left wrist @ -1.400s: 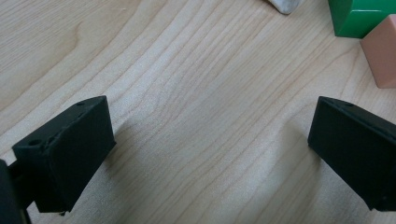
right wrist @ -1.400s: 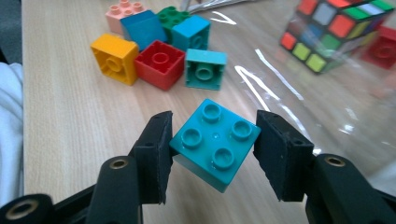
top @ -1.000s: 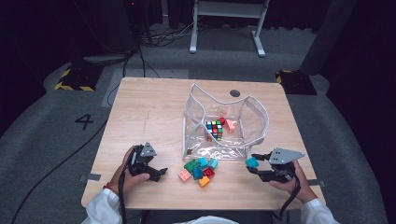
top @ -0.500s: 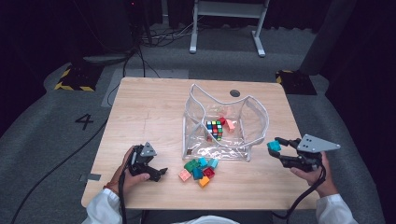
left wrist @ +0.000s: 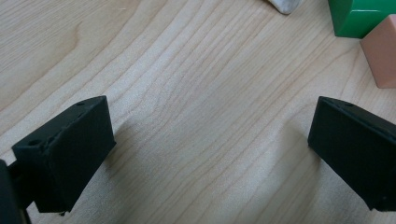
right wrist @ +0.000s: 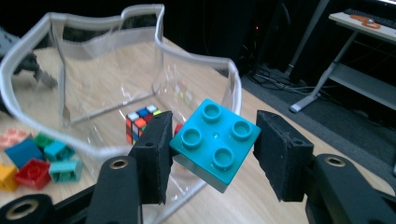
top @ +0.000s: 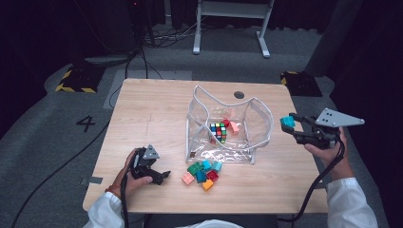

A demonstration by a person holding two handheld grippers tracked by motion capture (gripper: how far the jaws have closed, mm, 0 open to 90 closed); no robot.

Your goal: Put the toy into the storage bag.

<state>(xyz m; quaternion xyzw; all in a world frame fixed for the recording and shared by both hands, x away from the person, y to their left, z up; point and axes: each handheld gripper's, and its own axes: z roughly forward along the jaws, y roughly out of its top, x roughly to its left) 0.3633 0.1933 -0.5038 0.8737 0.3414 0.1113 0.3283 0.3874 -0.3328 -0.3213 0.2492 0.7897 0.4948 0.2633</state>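
My right gripper [top: 288, 124] is shut on a teal four-stud brick [right wrist: 215, 142] and holds it in the air just right of the clear plastic bag [top: 256, 130]. The same teal brick [top: 287, 122] sits between the black pads [right wrist: 156, 154] with its studs up and tilted. Inside the open-topped bag lie a colour cube [top: 218, 132] and small red and pink bricks [top: 231, 125]. A pile of loose bricks [top: 202, 172] lies on the table in front of the bag. My left gripper [top: 161, 176] rests open on the wood, left of the pile, nothing between its jaws.
The wooden table [top: 152, 114] is bare at its left and far side; a dark round hole [top: 239, 95] lies behind the bag. In the left gripper view a green brick [left wrist: 362, 16] and a pink brick [left wrist: 383, 53] sit ahead. A metal stand [top: 230, 23] is beyond the table.
My right gripper has risen with the teal brick from near the table's front right, moving up and right to beside the bag's rim. The left gripper has stayed put.
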